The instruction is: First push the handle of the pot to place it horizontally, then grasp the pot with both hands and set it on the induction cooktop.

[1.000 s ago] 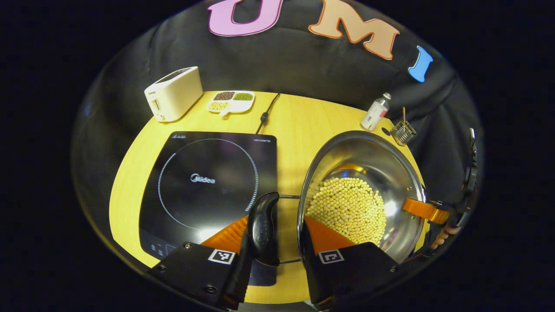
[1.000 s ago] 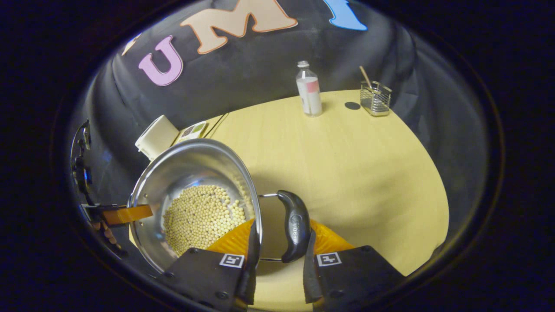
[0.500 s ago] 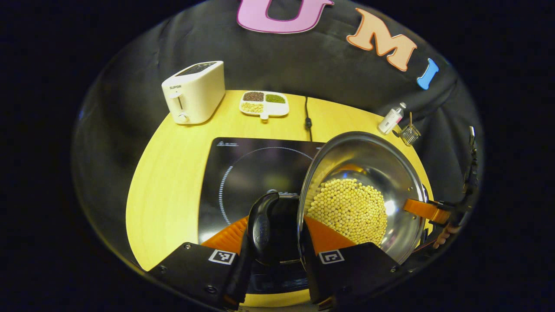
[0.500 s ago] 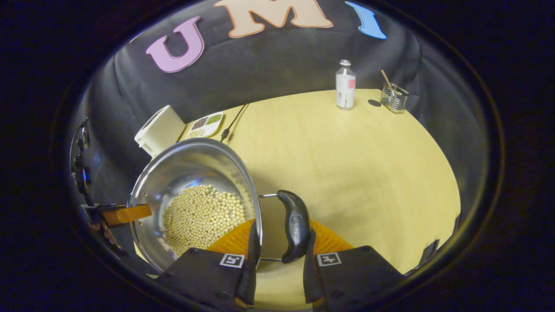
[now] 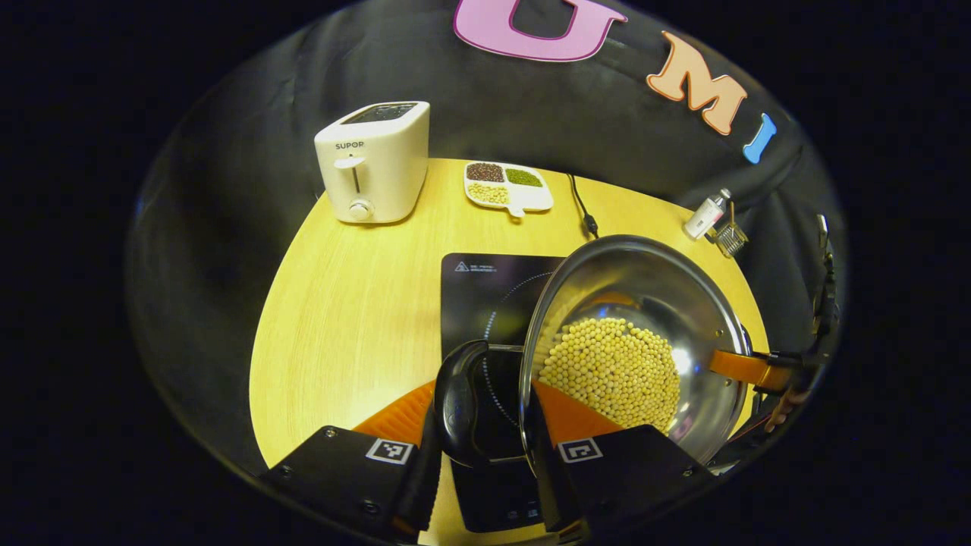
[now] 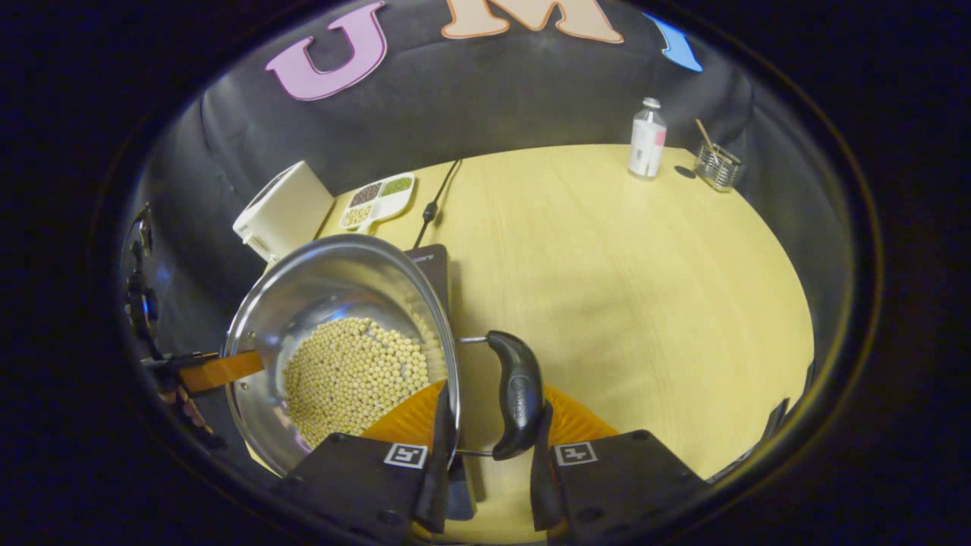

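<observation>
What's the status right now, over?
Left gripper and right gripper each shut on a black side handle. Steel pot of yellow beans over black induction cooktop. Nothing in the way.

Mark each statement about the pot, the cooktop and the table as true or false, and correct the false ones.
1. The pot holds pale round beans. True.
2. The left claw is closed on a pot handle. True.
3. The toaster lies tipped on its side. False: it stands upright.
4. The pot has a lid on. False: it is open.
5. The divided dish sits beside the toaster. True.
</observation>
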A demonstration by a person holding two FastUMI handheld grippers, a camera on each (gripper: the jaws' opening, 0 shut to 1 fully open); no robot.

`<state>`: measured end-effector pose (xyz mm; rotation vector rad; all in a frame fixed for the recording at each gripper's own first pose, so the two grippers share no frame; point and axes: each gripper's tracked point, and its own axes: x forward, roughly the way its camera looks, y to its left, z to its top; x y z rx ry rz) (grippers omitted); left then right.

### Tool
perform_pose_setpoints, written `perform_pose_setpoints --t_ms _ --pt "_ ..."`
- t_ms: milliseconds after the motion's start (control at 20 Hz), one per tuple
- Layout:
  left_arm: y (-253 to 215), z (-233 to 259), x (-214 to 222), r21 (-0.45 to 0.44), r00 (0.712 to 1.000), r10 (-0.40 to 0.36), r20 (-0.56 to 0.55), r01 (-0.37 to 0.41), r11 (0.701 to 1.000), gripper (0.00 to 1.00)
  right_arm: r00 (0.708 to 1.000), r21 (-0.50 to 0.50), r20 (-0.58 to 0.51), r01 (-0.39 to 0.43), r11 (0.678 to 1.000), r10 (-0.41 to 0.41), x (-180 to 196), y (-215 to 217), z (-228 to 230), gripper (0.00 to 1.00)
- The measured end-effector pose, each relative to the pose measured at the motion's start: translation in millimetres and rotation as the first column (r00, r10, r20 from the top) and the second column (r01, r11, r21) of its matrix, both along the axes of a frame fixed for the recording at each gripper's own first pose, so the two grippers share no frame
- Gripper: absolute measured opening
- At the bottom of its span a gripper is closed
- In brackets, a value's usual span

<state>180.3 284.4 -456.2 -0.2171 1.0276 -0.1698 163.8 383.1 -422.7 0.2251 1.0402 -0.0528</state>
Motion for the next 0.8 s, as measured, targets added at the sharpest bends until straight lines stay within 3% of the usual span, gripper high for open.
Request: perform_pose_setpoints --t_ms 200,300,400,500,550,750,800 --pt "8.9 -1.5 11.0 -0.001 1.000 0.013 0.025 -0.013 1.000 0.55 1.000 -0.002 -0.002 -0.014 1.000 0.014 14.4 8.2 -2.2 0.41" --pt "10.9 -1.9 18.7 -0.002 0.999 0.011 0.036 -0.011 1.000 0.54 1.000 0.001 -0.005 -0.012 1.000 0.012 19.0 10.1 -3.1 0.51" --pt "10.7 -2.7 25.0 0.000 0.999 0.003 0.046 -0.003 1.000 0.55 1.000 0.002 -0.006 -0.003 1.000 0.003 22.4 9.2 -3.7 0.46" --pt "10.5 -2.6 28.8 0.003 0.999 -0.007 0.053 0.007 1.000 0.54 1.000 0.002 -0.009 0.003 1.000 -0.003 24.0 10.1 -4.0 0.51" --pt "10.7 -2.4 30.4 0.003 0.998 -0.011 0.055 0.011 1.000 0.54 1.000 0.001 -0.009 0.005 1.000 -0.005 24.3 10.0 -3.9 0.46" --pt "10.8 -3.3 31.2 0.000 0.998 -0.009 0.056 0.009 1.000 0.55 1.000 0.005 -0.020 0.005 1.000 -0.005 22.3 10.4 -3.5 0.46" --pt "10.0 -4.2 29.9 0.004 0.999 -0.002 0.051 0.002 1.000 0.56 1.000 0.006 -0.019 0.005 1.000 -0.005 23.1 10.3 -4.3 0.41"
